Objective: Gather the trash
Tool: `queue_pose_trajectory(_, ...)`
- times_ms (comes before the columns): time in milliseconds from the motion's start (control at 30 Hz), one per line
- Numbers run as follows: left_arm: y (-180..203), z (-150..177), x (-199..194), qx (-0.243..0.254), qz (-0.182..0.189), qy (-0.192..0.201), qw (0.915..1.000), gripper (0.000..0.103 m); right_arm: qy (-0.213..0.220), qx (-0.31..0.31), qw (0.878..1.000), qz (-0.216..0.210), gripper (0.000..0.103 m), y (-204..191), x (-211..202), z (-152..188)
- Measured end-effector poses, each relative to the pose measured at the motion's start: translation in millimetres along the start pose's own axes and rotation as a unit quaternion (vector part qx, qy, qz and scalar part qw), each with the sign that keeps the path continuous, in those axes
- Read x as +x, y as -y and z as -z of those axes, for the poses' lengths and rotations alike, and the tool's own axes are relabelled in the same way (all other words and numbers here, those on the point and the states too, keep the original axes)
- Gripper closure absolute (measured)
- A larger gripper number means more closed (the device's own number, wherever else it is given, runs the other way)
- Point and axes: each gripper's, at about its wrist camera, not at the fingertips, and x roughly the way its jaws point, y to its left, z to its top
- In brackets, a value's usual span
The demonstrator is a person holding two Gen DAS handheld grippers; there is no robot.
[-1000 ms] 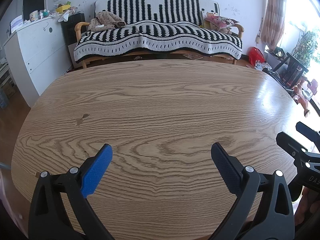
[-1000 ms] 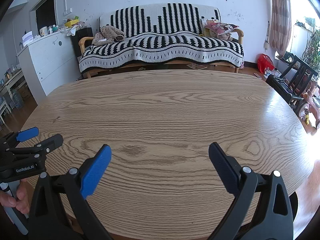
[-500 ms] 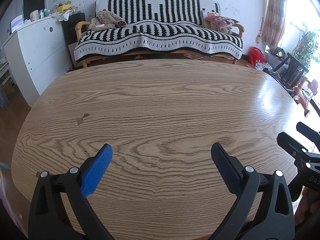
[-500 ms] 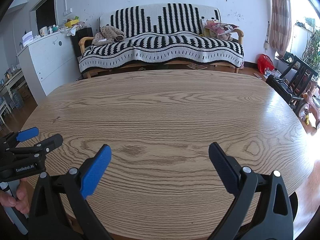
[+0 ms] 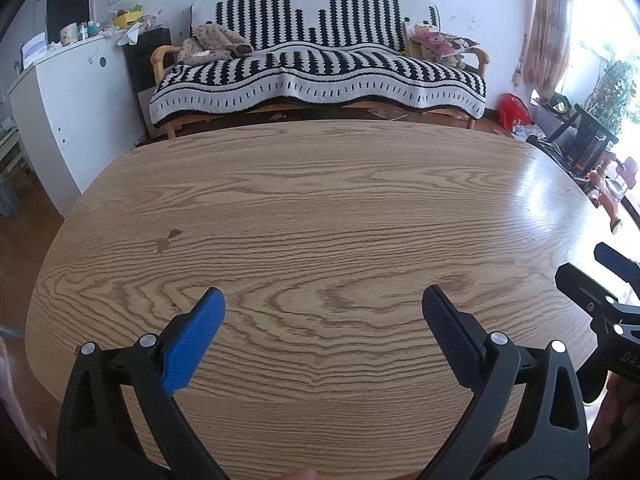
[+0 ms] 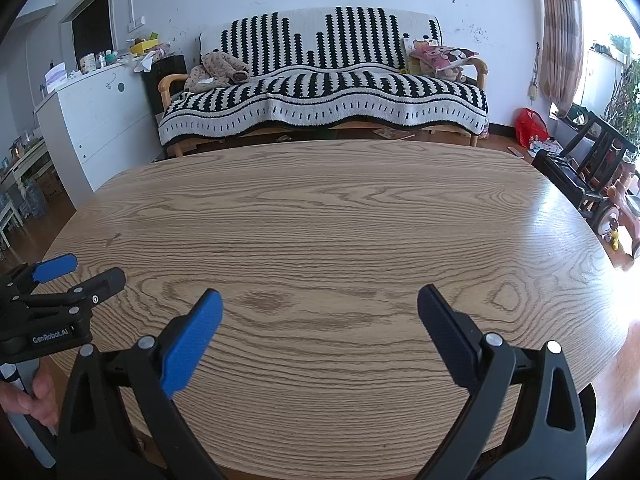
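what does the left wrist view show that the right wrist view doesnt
Only the left wrist view shows the small stain on the table and the right gripper from the side. Only the right wrist view shows the dark doorway, the hand on the left gripper's handle and the left gripper from the side. Both share the wooden table, the striped sofa and open jaws holding nothing.

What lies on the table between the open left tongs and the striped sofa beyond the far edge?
Only bare wood: in the left wrist view, the table between the left tongs and the sofa shows just a small mark.
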Motion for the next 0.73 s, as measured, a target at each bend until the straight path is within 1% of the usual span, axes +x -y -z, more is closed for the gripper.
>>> queue_pose_trajectory(400,6.7,-0.5,-8.6,0.016,0.002,0.023,0.9996,0.007,0.0,0.0,1.0,0.0,0.008,0.0,-0.1,-0.2)
queue_pose_trajectory(567,6.1,-1.6,-6.9,0.007,-0.002,0.014,0.9999,0.007,0.001,-0.001,1.0,0.0,0.008,0.1,-0.3,-0.1)
queue_pose_trajectory(733,5.0,-1.4,-4.1,0.001,0.004,0.001,1.0,0.007,0.001,-0.001,1.0,0.0,0.008,-0.8,-0.3,-0.3)
